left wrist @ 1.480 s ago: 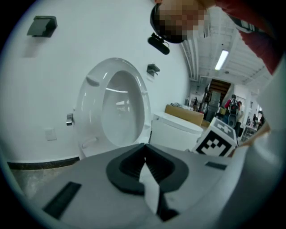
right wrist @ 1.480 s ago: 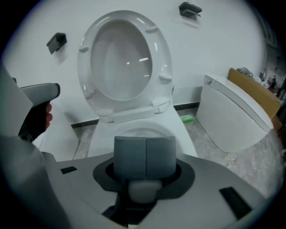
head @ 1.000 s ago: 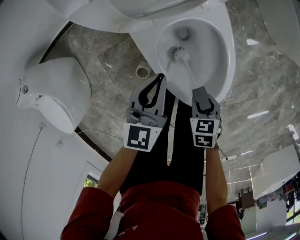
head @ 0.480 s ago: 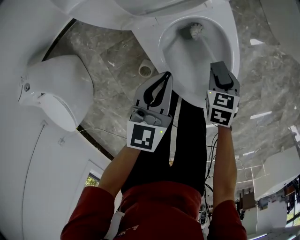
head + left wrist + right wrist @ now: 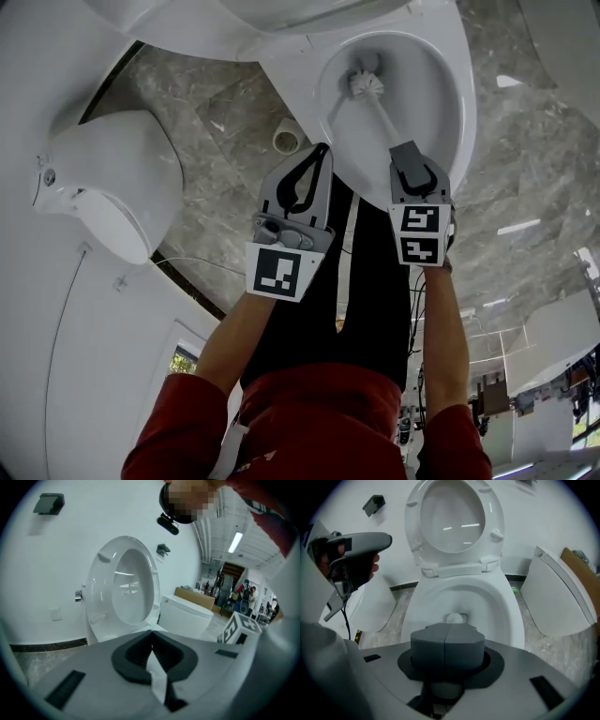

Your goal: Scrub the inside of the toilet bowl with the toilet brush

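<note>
The right gripper (image 5: 409, 157), right of centre, is clamped on the handle of the toilet brush (image 5: 367, 83), whose white head sits inside the toilet bowl (image 5: 466, 94) at upper centre. The left gripper (image 5: 319, 156), jaws together and empty, hovers left of the bowl.

Head view: from above, looking steeply down on the toilet bowl (image 5: 461, 112) and the marbled floor (image 5: 225, 112). Left gripper view: set low, facing almost level toward the raised lid (image 5: 129, 588) at middle range. Right gripper view: close over the bowl, angled down into it, sharing the bowl with the head view and the lid with the left gripper view.
</note>
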